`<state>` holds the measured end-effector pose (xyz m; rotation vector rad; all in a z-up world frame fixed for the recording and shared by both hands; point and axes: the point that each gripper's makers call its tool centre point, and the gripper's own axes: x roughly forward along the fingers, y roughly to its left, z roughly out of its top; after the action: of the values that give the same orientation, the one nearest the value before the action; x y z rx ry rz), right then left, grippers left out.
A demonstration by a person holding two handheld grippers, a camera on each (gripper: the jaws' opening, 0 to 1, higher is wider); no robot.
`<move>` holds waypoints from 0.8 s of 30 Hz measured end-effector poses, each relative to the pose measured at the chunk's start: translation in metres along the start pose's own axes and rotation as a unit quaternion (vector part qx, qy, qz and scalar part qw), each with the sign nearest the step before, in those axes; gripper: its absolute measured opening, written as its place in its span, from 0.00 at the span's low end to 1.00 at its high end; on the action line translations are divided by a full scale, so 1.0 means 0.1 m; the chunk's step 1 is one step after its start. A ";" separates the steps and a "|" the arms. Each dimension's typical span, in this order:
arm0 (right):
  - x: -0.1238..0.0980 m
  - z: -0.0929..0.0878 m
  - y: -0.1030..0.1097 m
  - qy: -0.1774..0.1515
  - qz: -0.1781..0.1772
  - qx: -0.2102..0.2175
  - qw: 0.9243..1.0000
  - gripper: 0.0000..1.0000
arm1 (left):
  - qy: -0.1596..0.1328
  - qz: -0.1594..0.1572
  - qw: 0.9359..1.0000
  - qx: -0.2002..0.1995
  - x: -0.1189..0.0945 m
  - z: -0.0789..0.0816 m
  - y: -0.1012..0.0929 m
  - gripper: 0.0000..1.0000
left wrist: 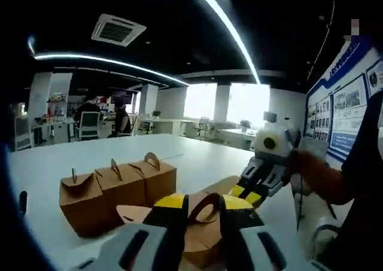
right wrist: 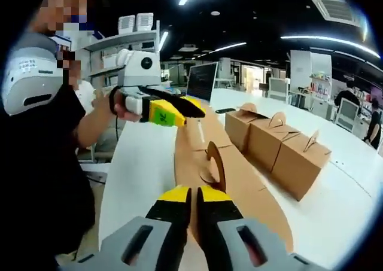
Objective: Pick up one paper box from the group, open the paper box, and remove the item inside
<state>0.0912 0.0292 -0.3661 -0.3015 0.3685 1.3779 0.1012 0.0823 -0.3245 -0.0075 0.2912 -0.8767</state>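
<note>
A brown paper box [left wrist: 203, 238] with a cut-out carry handle [left wrist: 204, 206] is held between both grippers over the white table [left wrist: 197, 157]. My left gripper [left wrist: 203, 204] has its yellow-tipped jaws closed on the handle flaps. From the right, the right gripper [left wrist: 246, 192] pinches the box's side flap. In the right gripper view the box [right wrist: 239, 181] stretches ahead. My right gripper [right wrist: 194, 196] is shut on its near edge, and the left gripper [right wrist: 173, 110] holds the far end. Three closed boxes [left wrist: 122, 187] stand in a row [right wrist: 272, 140] beside it.
The person holding the grippers stands close at the table's edge [right wrist: 42, 163], sleeve [left wrist: 323, 178] showing. A dark flat object [right wrist: 225, 110] and a screen [right wrist: 200, 79] sit further along the table. Desks, chairs and seated people [left wrist: 90, 118] fill the office behind.
</note>
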 end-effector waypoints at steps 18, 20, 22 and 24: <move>-0.07 -0.03 0.01 0.017 0.101 -0.014 0.995 0.03 | 0.020 -0.058 0.998 -0.006 0.15 -0.09 0.00 0.25; -0.04 -0.02 0.01 0.034 0.110 -0.029 0.993 0.03 | 0.024 -0.079 0.996 0.025 0.16 -0.09 -0.01 0.25; 0.00 0.00 0.03 0.045 0.112 -0.036 0.992 0.03 | 0.031 -0.080 0.996 0.033 0.22 -0.14 0.04 0.27; 0.01 0.00 0.03 0.054 0.102 -0.037 0.993 0.05 | 0.063 -0.062 0.995 0.034 0.24 -0.28 0.13 0.27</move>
<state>0.0885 0.0310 -0.3667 -0.4091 0.4488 1.5821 0.1184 0.0756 -0.3591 0.0948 0.3815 -1.0119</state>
